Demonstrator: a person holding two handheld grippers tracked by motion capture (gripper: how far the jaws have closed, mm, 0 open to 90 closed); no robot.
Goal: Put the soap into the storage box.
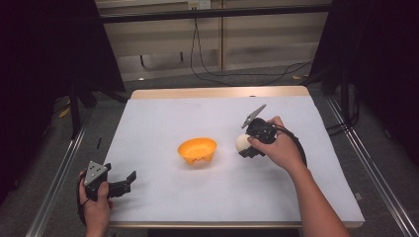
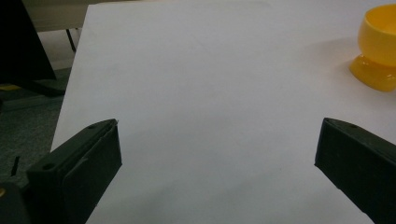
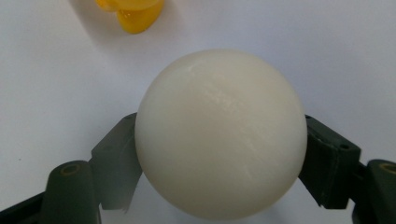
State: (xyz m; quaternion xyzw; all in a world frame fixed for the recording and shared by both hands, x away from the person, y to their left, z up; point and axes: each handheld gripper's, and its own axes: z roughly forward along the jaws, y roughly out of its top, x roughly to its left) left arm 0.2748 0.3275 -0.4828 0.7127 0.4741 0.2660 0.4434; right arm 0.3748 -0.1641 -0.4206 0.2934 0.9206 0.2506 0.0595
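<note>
Jaws of your right gripper (image 3: 219, 154) pinch the white ball (image 3: 220, 133) for the orange bowl (image 1: 197, 150); left gripper (image 2: 219, 158) jaws spread, idle.

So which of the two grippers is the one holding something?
The right gripper: its jaws clamp the white ball beside the orange bowl. The left gripper stands open, with nothing between its jaws.

White table cover (image 1: 163, 118), wooden table edge (image 1: 217, 92), black floor cables (image 1: 232, 74)
</note>
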